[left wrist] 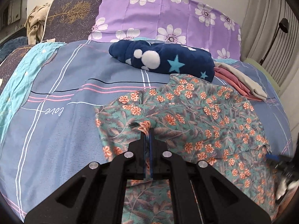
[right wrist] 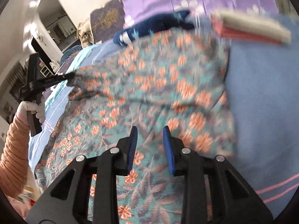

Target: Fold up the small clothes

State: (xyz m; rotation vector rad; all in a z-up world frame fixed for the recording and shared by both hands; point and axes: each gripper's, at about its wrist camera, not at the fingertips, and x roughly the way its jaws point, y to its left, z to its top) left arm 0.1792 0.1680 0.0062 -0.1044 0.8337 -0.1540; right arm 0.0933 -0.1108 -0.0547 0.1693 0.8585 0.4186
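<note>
On the bed (left wrist: 56, 85): floral garment (left wrist: 196, 115) spread
Behind it: navy star blanket (left wrist: 168, 59), folded pink-beige stack (left wrist: 241, 82)
Left gripper (left wrist: 148, 130): jaws clenched on garment's fold
Right gripper (right wrist: 150, 130): jaws released, above cloth

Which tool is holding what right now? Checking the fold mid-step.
Left tool: closed, pinching a bunch of the floral garment.
Right tool: open, holding nothing, with the floral garment lying beyond its fingers.

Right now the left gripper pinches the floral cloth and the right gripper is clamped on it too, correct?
Not quite. The left gripper does pinch the floral cloth, but the right gripper is open above it, its jaws apart with nothing pressed between them, as the right wrist view shows.
</note>
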